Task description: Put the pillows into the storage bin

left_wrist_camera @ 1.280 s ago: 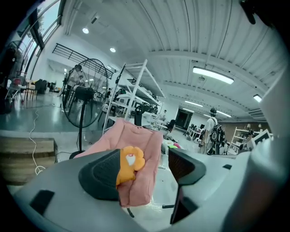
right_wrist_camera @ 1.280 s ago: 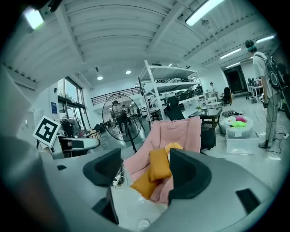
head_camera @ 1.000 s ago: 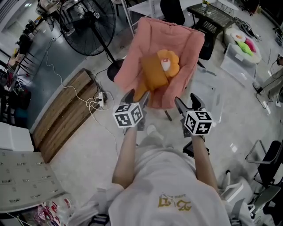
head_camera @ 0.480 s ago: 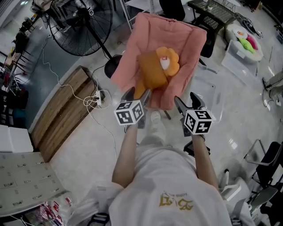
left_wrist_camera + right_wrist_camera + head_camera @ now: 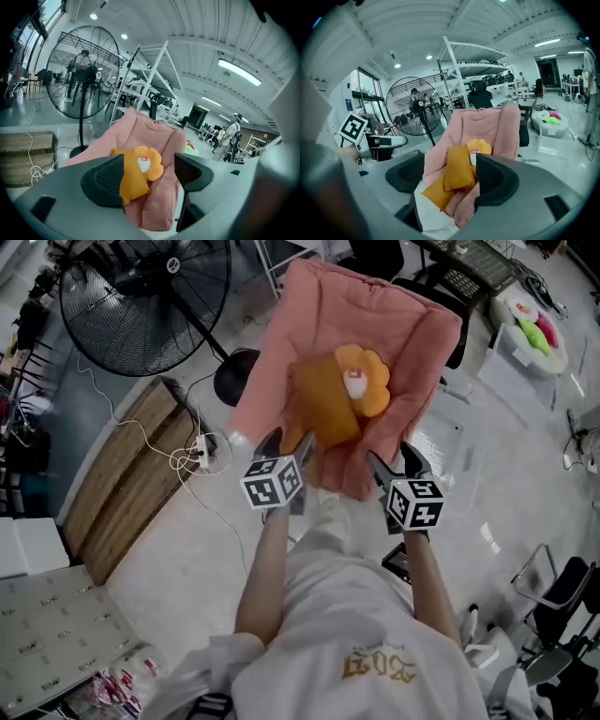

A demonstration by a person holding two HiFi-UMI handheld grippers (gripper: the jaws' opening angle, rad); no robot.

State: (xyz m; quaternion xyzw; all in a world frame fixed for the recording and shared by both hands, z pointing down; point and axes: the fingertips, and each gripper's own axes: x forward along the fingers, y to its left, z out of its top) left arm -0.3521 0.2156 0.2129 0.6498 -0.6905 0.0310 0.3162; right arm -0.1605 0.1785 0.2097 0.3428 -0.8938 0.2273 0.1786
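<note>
Pillows (image 5: 323, 409) on pink chair (image 5: 375, 324); left hand-held gripper (image 5: 289, 442), right hand-held gripper (image 5: 394, 457): jaws apart.

carrier: pink lounge chair (image 5: 328, 306) | on seat: orange pillow (image 5: 319, 413), orange flower-shaped pillow (image 5: 364, 381) touching it | under chair: floor (image 5: 187, 549)

My head camera looks steeply down over the left gripper (image 5: 289, 440) and right gripper (image 5: 394, 457) onto the pink chair (image 5: 375, 324). Each gripper camera rides behind its own jaws — low, close, facing the chair's front edge. All three views share the chair, its orange pillow (image 5: 323, 409) and the fan (image 5: 141, 296).
</note>
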